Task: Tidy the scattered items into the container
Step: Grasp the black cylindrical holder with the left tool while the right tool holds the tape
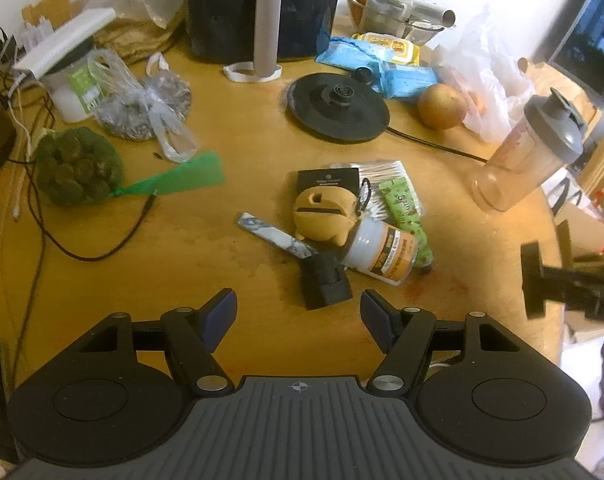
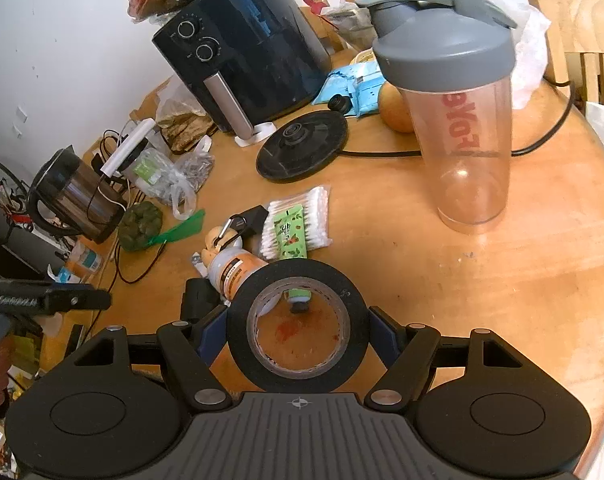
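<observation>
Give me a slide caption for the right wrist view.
Right gripper holds a black tape roll above the table, near the shaker bottle.

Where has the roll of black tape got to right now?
The roll of black tape is clamped in the right gripper, above the wooden table, just in front of the orange-labelled bottle.

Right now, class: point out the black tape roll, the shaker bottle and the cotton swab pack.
black tape roll (image 2: 237,320), right wrist view, left side of its black band.
shaker bottle (image 2: 462,152), right wrist view, clear body.
cotton swab pack (image 2: 316,216), right wrist view, right-hand swab rows.
</observation>
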`<move>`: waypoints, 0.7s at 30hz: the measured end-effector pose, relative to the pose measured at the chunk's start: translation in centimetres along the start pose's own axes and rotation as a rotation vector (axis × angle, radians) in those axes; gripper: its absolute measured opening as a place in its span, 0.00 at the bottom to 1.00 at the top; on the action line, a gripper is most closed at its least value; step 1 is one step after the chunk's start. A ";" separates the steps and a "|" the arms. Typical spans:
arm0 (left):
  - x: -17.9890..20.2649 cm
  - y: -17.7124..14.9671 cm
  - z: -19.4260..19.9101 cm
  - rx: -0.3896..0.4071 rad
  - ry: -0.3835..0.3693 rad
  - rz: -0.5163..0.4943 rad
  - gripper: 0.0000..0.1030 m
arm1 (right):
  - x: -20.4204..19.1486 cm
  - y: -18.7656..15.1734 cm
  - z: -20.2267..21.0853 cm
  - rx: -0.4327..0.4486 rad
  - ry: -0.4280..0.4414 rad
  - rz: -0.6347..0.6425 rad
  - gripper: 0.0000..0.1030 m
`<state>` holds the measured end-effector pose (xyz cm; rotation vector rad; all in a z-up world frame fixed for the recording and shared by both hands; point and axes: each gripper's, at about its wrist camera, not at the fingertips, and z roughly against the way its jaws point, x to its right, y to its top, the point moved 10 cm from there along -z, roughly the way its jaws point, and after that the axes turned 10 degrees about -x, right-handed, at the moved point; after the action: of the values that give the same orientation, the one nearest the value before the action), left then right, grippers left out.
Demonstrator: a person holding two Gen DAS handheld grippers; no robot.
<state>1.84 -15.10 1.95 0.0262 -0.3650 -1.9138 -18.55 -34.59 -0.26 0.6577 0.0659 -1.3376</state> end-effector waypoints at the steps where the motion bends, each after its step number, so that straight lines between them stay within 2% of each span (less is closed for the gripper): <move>1: 0.1 0.1 -0.3 -0.006 -0.013 0.007 0.66 | 0.1 -0.2 0.1 0.002 0.002 -0.006 0.73; 10: -0.2 1.1 -3.2 -0.073 -0.094 0.080 0.66 | 1.1 -1.4 2.2 0.034 -0.013 -0.055 0.73; 21: -0.6 2.7 -6.8 -0.141 -0.136 0.135 0.65 | 3.1 -2.8 3.9 0.065 -0.029 -0.113 0.73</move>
<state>5.83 -17.07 -3.91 -0.2177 -0.3145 -1.8077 -21.57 -39.38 0.58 0.6976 0.0364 -1.4624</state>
